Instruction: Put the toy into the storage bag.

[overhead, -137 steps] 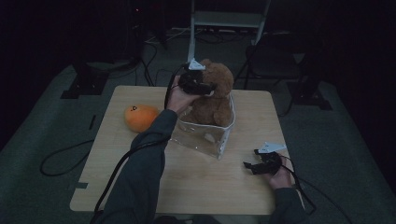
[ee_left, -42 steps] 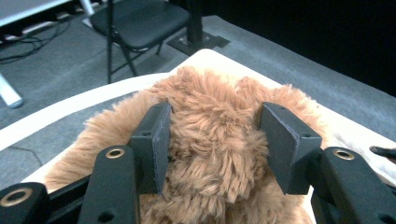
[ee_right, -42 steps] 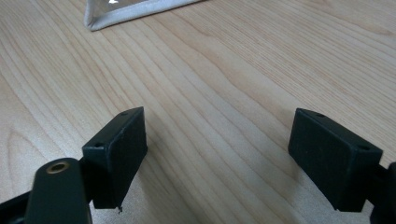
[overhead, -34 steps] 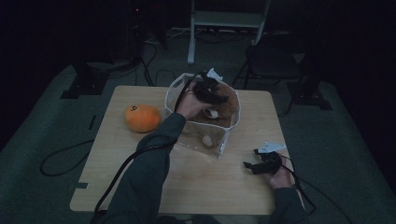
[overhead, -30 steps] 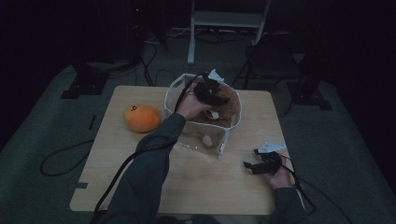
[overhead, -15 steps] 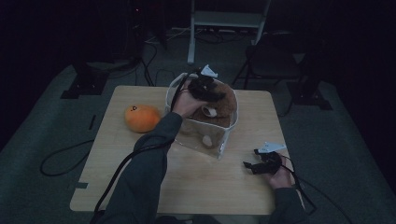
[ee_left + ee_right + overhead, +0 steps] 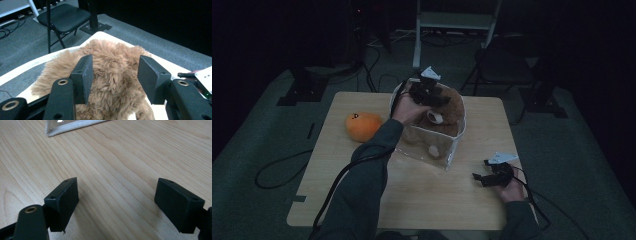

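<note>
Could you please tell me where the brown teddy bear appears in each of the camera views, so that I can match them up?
High view: the teddy bear sits in the clear bin, top centre, under the left gripper.
Left gripper view: its fur takes up the centre, between and beyond the two black jaws.
Right gripper view: the bear is not in it.
Shared landmark: the wooden table.

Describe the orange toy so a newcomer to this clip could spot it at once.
Start at the wooden table and find the clear bin near its middle, with a brown plush bear inside. The orange toy lies on the tabletop just left of that bin, apart from it. It is the one round, bright orange thing there, untouched by either gripper.
</note>
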Available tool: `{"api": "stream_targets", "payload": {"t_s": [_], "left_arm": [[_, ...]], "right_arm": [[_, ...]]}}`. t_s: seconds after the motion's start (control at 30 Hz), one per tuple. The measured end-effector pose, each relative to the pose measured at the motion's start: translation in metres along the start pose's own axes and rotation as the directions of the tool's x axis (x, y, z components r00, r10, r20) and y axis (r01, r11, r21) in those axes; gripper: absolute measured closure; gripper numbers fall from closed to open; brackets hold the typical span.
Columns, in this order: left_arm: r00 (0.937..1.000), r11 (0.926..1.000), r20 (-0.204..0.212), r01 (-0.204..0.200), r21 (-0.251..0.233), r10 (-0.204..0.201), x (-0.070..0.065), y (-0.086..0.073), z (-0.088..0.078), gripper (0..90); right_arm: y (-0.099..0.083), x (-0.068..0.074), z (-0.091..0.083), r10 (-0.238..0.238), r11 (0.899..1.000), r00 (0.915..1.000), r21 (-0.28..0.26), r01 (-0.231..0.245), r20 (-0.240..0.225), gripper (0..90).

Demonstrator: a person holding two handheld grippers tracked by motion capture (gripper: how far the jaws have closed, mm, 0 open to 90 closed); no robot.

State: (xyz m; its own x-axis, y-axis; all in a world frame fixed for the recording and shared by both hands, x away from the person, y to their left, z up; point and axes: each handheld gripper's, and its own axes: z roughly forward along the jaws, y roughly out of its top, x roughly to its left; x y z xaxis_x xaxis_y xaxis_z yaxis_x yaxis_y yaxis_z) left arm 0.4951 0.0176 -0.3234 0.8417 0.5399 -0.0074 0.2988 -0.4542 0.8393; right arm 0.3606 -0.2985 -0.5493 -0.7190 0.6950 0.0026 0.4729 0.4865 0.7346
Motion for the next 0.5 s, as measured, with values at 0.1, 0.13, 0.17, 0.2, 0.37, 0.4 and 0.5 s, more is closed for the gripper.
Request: {"api": "stream_targets", "payload": {"t_s": [0.1,0.13,0.17,0.2,0.37,0.4,0.5], "left_arm": [[1.0000,1.0000,0.003,0.006,-0.004,-0.006,0.001,0.001,-0.003,46.8],[0.9999,1.0000,0.007,0.008,-0.004,-0.008,0.002,0.001,-0.004,47.1],[0.9999,0.9999,0.009,0.012,-0.008,-0.012,0.002,0.001,-0.005,48.1],[0.9999,0.9999,0.010,0.012,-0.008,-0.012,0.002,0.001,-0.006,48.0],[0.9999,0.9999,0.004,0.010,-0.009,-0.010,0.002,0.001,-0.012,47.7],[0.9999,0.9999,0.006,0.011,-0.010,-0.011,0.002,0.001,-0.013,47.6],[1.0000,0.9999,0.004,0.009,-0.010,-0.009,0.003,0.001,-0.017,47.2]], "right_arm": [[0.000,0.000,0.000,0.000,1.000,1.0000,0.000,0.000,0.000,18.6],[0.000,0.000,0.000,0.000,1.000,1.0000,0.000,0.000,0.000,18.6],[0.000,0.000,0.000,0.000,1.000,1.0000,0.000,0.000,0.000,18.6],[0.000,0.000,0.000,0.000,1.000,1.0000,0.000,0.000,0.000,18.6],[0.000,0.000,0.000,0.000,1.000,1.0000,0.000,0.000,0.000,18.6],[0.000,0.000,0.000,0.000,1.000,1.0000,0.000,0.000,0.000,18.6],[0.000,0.000,0.000,0.000,1.000,1.0000,0.000,0.000,0.000,18.6]]}}
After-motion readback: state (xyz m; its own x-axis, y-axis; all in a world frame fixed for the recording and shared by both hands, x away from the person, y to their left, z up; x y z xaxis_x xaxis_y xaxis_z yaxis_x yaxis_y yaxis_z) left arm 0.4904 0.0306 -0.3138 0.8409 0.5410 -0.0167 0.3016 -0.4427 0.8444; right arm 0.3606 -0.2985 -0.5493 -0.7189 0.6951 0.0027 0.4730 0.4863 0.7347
